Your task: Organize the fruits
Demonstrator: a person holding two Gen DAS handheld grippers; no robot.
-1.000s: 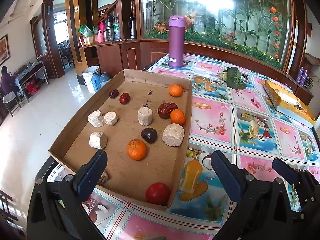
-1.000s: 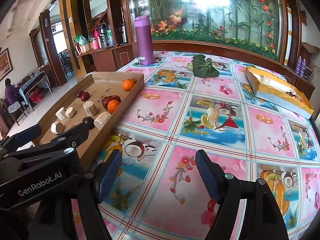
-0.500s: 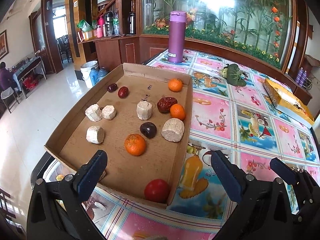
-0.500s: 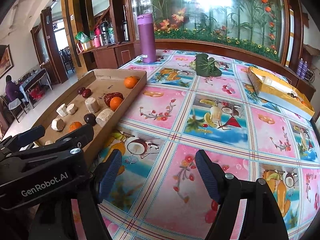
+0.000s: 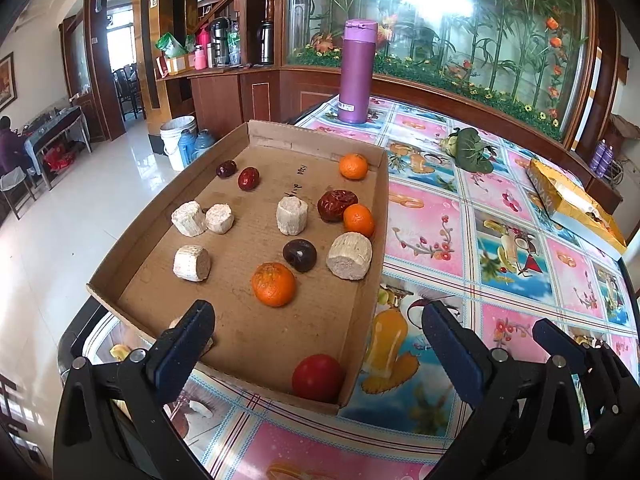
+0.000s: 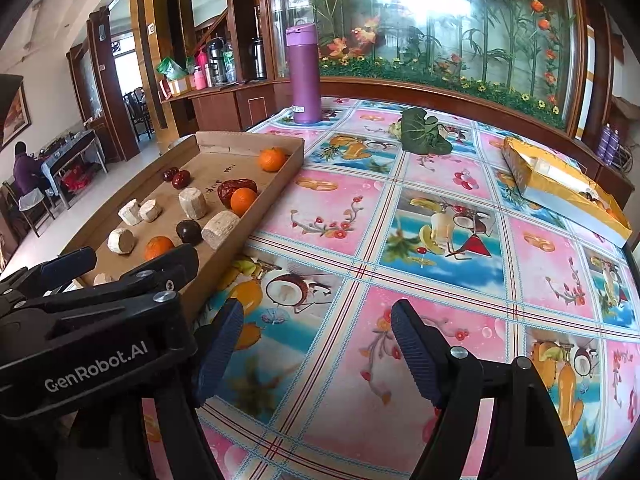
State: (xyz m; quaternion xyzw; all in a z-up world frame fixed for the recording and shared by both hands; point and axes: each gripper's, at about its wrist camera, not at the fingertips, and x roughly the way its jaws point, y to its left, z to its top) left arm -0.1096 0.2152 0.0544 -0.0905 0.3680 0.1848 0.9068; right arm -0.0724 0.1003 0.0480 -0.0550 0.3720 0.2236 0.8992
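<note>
A shallow cardboard tray (image 5: 240, 248) lies on the left side of the table. It holds three oranges, the nearest (image 5: 274, 284), a red tomato (image 5: 318, 377) in its near corner, a dark plum (image 5: 299, 255), red dates (image 5: 248, 179), a big wrinkled date (image 5: 336, 205) and several pale cylindrical chunks (image 5: 349, 255). My left gripper (image 5: 316, 320) hangs open over the tray's near end, above the tomato and touching nothing. My right gripper (image 6: 318, 316) is open over the bare tablecloth, right of the tray (image 6: 256, 216). The left gripper's body (image 6: 120, 280) hides the tray's near end in the right wrist view.
A purple flask (image 5: 356, 72) stands at the table's far edge. A green leafy vegetable (image 5: 470, 150) and a yellow box (image 5: 572, 200) lie to the right. The patterned tablecloth (image 6: 440, 216) covers the table. A person sits at a desk (image 6: 24, 168) far off on the left.
</note>
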